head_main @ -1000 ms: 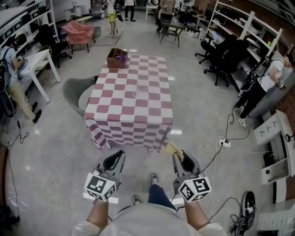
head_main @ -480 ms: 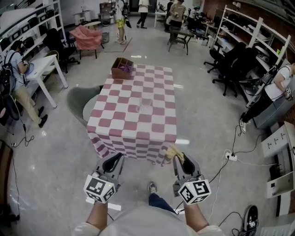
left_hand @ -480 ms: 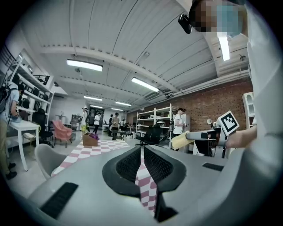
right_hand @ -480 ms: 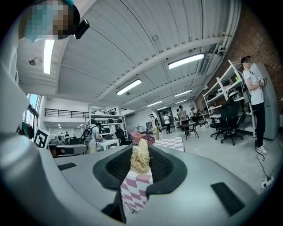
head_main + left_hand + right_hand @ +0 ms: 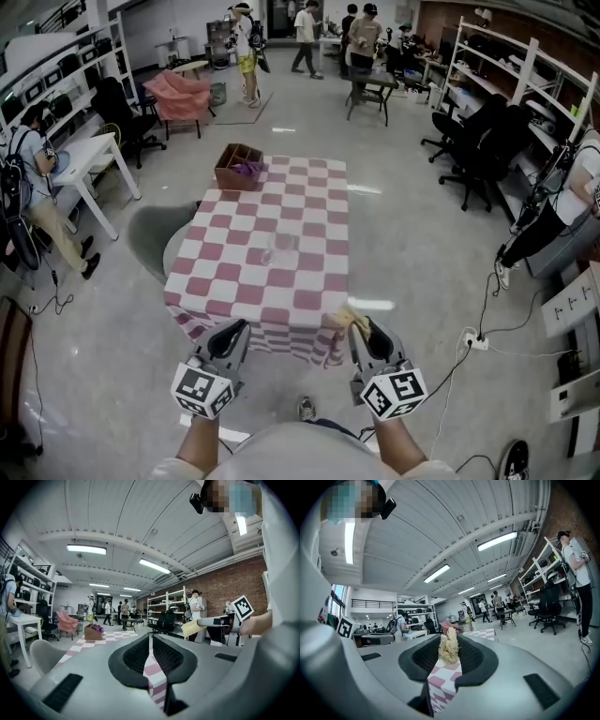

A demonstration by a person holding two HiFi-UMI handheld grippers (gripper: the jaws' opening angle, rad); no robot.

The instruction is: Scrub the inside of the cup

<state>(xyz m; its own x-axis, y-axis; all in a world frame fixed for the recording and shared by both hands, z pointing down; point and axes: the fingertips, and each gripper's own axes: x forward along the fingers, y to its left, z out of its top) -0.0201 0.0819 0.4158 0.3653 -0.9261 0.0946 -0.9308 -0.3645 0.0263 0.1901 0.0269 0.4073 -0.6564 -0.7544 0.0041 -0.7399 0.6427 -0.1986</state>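
Rectangular table under pink-and-white checkered cloth (image 5: 309,300): centre of frame, on glossy grey floor (image 5: 422,244). Open brown cardboard box (image 5: 237,167): on table's upper-left corner, purple item (image 5: 247,170) inside. Clear glass cup (image 5: 280,247): upright near cloth's middle, well apart from box.

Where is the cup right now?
In the head view, the clear cup stands near the middle of the checkered table, nearer than the brown box.

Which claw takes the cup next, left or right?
Left. The left claw is shut with nothing in it, while the right claw is clamped on the yellowish scrubber. The clear cup stands on the checked table, ahead of both, so the left probably steadies it.
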